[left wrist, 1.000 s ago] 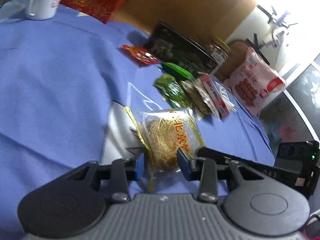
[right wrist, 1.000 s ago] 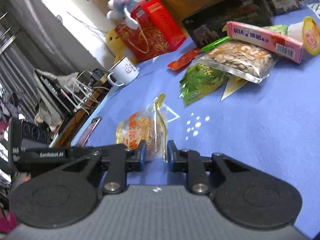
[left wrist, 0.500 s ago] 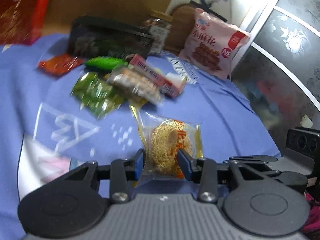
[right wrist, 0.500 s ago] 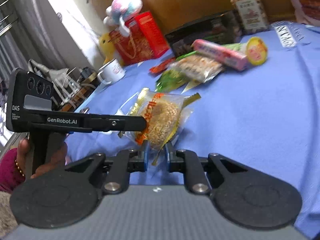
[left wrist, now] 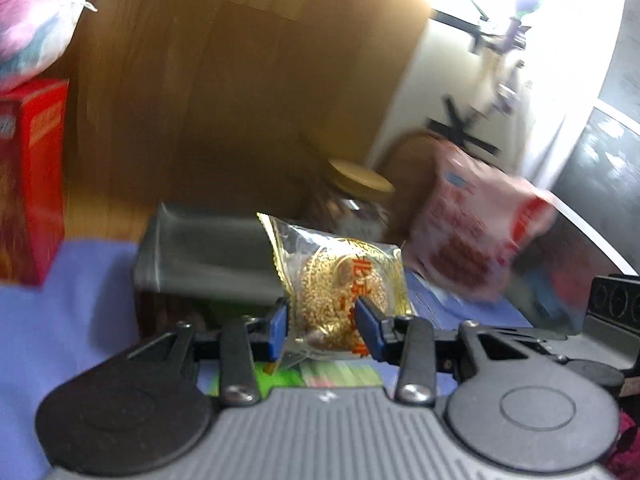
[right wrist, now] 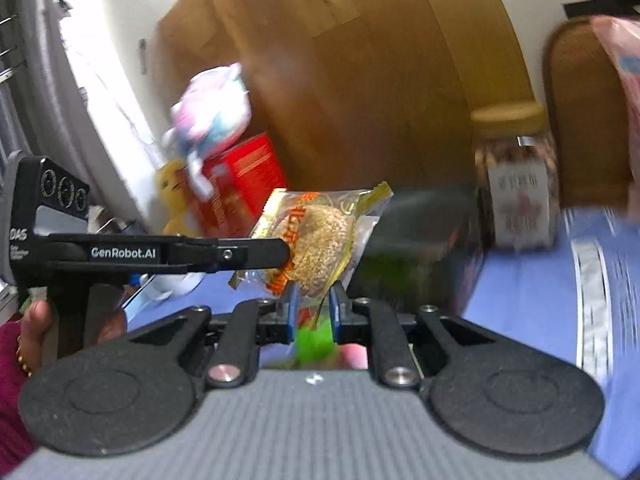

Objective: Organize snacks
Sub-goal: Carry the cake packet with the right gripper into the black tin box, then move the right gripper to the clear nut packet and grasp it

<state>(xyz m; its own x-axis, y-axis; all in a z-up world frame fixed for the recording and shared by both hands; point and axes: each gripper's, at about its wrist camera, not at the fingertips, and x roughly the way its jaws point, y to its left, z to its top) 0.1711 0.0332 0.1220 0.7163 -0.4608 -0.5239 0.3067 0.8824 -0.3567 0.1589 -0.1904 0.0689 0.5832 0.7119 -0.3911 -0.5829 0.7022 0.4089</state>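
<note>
Sesame cake packet [left wrist: 344,300] held clear of the blue tablecloth [left wrist: 60,320], pinched from two sides: left gripper [left wrist: 322,326] closed on the cake's round body, right gripper [right wrist: 314,308] clamped narrow on the wrapper's lower edge (jaws nearly together, thin film between the pads). Behind the packet, a dark box [left wrist: 208,256], a gold-lidded jar [right wrist: 516,176] and a pink snack bag [left wrist: 476,232], all blurred. Red gift bag [right wrist: 236,184] with a plush toy [right wrist: 212,108] at left. Hand [right wrist: 44,320] gripping the left tool's handle.
</note>
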